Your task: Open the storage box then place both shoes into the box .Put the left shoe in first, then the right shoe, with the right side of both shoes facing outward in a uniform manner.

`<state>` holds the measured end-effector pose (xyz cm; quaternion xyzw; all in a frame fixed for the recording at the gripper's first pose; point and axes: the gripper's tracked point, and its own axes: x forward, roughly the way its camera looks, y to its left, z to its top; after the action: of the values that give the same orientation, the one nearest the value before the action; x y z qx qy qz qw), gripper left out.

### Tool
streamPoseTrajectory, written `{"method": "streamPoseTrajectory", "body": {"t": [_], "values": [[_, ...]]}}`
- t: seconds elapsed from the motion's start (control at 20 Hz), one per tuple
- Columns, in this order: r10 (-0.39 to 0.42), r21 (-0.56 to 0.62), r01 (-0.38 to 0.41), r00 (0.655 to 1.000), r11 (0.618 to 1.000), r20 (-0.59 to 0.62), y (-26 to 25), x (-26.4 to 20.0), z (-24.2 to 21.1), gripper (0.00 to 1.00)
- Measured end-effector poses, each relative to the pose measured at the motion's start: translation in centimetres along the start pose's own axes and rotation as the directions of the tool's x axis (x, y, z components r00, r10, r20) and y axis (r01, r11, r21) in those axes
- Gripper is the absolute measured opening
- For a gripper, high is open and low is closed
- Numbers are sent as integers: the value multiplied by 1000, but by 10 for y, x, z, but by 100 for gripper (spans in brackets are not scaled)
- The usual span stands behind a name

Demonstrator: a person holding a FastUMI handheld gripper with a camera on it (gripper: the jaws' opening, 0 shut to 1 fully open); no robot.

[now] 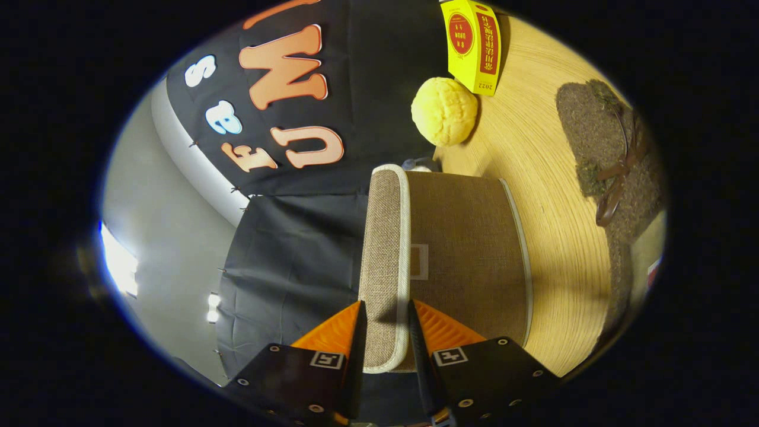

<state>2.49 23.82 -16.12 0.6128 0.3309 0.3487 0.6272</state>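
The gripper [385,332] is rolled sideways, its fingers clamped on the piped rim of the burlap storage box's lid [385,261] — likely to lift it open. Beyond the box [468,255], a dark shoe [599,142] waits on the wooden table [563,267].

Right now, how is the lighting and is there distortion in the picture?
Gripper view: warm dim light; fisheye bends the table grain into arcs; glare from bright lamps beyond the cloth; the storage box casts a shadow; its lid's edge sits between the fingers.
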Motion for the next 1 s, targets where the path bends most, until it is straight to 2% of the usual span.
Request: {"method": "streamPoseTrajectory", "body": {"t": [0.05, 0.15, 0.25, 0.35, 0.45, 0.9, 1.0], "values": [[16, 13, -16, 1000, 1000, -6, 5, -4, 1, 28], [24, -2, -24, 1000, 1000, 14, 13, -7, 4, 19], [-18, -37, 19, 999, 999, 30, 11, -1, 4, 5], [-48, -80, 51, 998, 995, 34, 12, -1, 2, 2], [-5, -79, 8, 999, 997, 38, 33, -4, -2, 0], [66, -216, -53, 996, 975, 52, 114, 32, -21, 0], [7, -252, 3, 999, 968, 36, 108, 44, -31, 0]]}}
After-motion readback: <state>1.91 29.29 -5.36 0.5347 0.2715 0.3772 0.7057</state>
